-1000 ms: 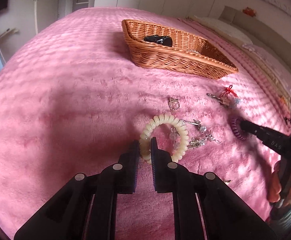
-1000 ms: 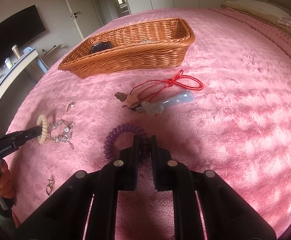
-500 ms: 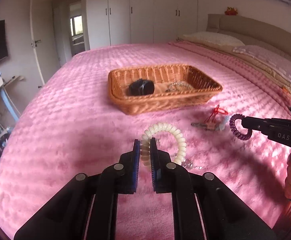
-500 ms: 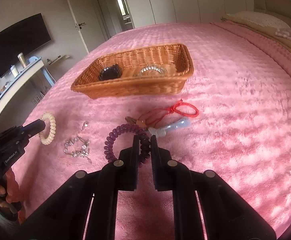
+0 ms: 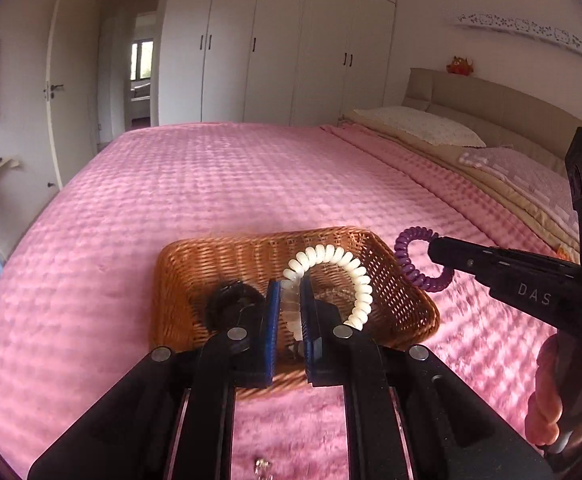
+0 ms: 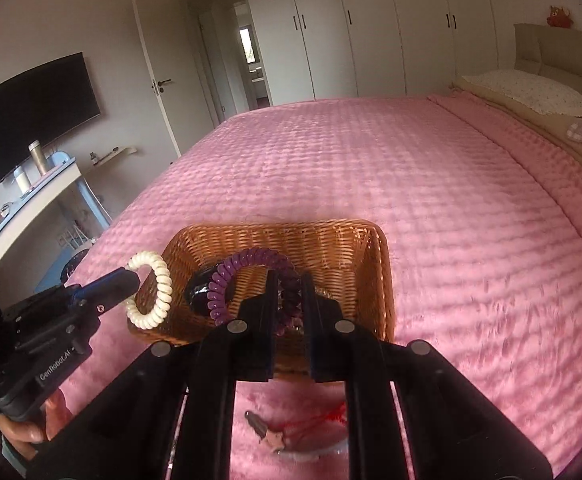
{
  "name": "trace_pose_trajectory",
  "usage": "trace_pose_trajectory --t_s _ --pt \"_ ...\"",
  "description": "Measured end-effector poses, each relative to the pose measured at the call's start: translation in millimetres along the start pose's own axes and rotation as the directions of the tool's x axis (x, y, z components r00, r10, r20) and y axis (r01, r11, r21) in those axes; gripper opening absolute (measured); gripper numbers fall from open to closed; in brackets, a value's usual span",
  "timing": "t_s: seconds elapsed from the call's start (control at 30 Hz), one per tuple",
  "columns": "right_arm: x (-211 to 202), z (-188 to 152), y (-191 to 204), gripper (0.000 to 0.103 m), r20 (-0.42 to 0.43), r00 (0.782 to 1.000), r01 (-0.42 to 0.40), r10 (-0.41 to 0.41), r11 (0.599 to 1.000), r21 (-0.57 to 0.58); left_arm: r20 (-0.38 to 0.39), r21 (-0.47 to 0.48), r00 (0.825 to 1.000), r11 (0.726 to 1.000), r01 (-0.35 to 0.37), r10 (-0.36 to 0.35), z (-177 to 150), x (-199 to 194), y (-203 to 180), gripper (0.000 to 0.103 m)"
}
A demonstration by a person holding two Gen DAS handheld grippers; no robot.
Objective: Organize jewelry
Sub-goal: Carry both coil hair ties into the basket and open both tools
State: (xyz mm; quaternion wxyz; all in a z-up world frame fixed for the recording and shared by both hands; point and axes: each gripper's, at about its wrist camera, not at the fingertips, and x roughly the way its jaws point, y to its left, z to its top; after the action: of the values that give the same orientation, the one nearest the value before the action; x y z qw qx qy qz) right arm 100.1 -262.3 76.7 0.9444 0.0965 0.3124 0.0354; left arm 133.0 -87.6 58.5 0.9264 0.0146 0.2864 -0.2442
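Observation:
My left gripper [image 5: 290, 300] is shut on a white spiral coil band [image 5: 347, 270], held in the air above the near part of the wicker basket [image 5: 179, 280]. My right gripper [image 6: 289, 300] is shut on a purple spiral coil band [image 6: 227, 280], also raised over the wicker basket [image 6: 375, 276]. In the left wrist view the right gripper [image 5: 437, 250] comes in from the right with the purple band [image 5: 409, 260] just past the basket's right rim. In the right wrist view the left gripper [image 6: 131, 278] holds the white band [image 6: 157, 292] at the basket's left rim. A black object [image 5: 227, 302] lies inside the basket.
The basket sits on a pink bedspread [image 5: 211, 184]. A metal clip with a red cord [image 6: 279, 434] lies on the cover beneath the right gripper, and a small silver piece [image 5: 261, 466] under the left one. Pillows [image 5: 415, 130] and a headboard are at the far right.
Both grippers have lifted their coil bands off the bedspread and carried them up and forward to the basket. The loose jewelry on the cover has dropped below and behind the fingers.

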Motion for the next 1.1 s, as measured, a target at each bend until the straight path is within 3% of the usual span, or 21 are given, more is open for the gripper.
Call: trace_pose_trajectory --t_s 0.27,0.5,0.6,0.67,0.7,0.77,1.1 --pt "87.1 16.0 -19.9 0.009 -0.141 0.990 0.031 -0.025 0.999 0.040 -0.079 -0.014 0.997 1.000 -0.001 0.000 -3.7 75.6 6.0 0.009" --pt "118.6 5.1 -19.9 0.010 -0.209 0.976 0.062 -0.061 0.998 -0.005 -0.121 0.010 0.993 1.000 -0.007 0.008 -19.9 93.8 6.2 0.009" --pt "116.5 3.1 -19.9 0.011 -0.214 0.975 0.065 -0.064 0.998 -0.003 -0.123 0.006 0.992 1.000 -0.007 0.007 -19.6 92.5 7.4 0.018" --pt "113.4 1.9 -20.7 0.025 -0.229 0.971 0.064 -0.062 0.998 0.002 -0.109 0.010 0.994 1.000 -0.006 0.007 -19.9 85.0 6.4 0.040" --pt "109.7 1.6 -21.4 0.030 -0.226 0.972 0.065 -0.063 0.998 0.001 -0.101 0.016 0.995 1.000 -0.010 0.011 -19.2 80.9 5.7 0.043" --pt "99.2 1.7 -20.7 0.041 -0.203 0.977 0.068 -0.068 0.998 -0.011 -0.087 0.026 0.996 1.000 -0.007 0.010 -19.7 67.6 2.5 0.044" --pt "4.9 -29.9 -4.7 0.041 -0.087 0.996 -0.030 0.023 0.997 -0.075 -0.015 0.021 0.999 0.999 0.033 -0.033 -37.9 -25.9 5.8 0.044"
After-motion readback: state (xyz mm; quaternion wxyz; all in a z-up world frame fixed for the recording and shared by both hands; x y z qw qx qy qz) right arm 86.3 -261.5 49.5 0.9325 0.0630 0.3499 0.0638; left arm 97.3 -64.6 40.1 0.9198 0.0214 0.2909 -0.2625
